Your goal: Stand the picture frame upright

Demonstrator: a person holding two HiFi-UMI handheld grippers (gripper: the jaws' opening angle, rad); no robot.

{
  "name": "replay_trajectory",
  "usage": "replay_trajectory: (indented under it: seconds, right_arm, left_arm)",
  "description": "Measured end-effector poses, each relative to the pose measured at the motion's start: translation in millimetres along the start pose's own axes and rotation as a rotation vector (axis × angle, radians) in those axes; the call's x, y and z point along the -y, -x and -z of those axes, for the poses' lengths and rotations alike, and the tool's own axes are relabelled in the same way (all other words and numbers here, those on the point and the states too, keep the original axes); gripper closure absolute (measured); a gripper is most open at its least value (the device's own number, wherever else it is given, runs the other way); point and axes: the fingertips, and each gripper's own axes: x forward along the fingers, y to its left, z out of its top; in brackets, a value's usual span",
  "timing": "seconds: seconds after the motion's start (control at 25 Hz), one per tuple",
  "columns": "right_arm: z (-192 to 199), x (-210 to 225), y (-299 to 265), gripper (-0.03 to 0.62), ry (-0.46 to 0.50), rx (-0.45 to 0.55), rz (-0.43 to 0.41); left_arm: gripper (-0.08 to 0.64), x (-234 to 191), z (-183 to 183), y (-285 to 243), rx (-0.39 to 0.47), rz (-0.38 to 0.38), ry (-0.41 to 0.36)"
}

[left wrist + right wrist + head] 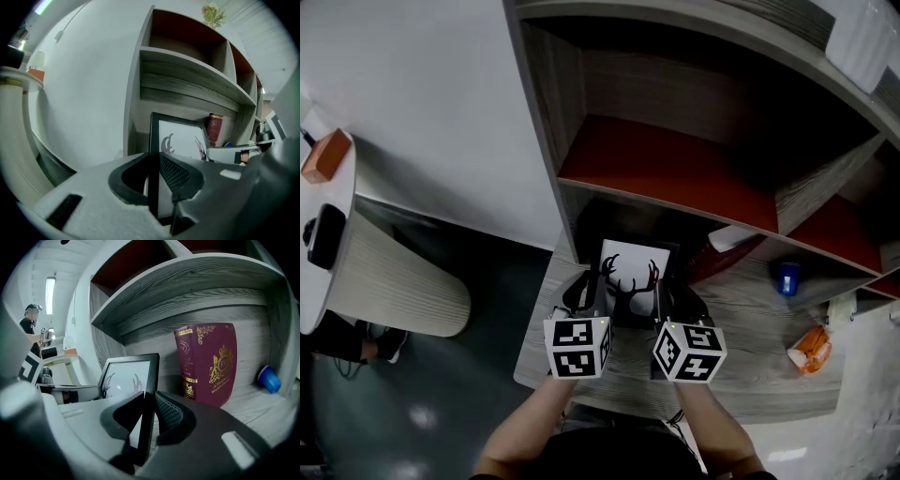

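The picture frame (633,272) stood upright at the left end of the lowest shelf (750,305), a maroon book (208,364) just beside it. The left gripper (153,180) pinched its left edge and the right gripper (147,420) its right edge. Its foot perhaps rested on the wood.

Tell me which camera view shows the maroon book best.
The right gripper view: the maroon book stands unobstructed, its gold-printed cover facing the camera. The left gripper view shows only a narrow strip of it past the picture frame. The head view gives at most a dark red sliver from above.
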Motion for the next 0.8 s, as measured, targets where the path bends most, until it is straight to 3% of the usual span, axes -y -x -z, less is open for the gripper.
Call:
replay_trajectory:
  seconds: [0.8]
  right_arm:
    - [-17, 15, -38, 0.523, -0.008, 0.067, 0.122]
  left_arm:
    - [0.492, -9, -19, -51, 0.066, 0.069, -0.037]
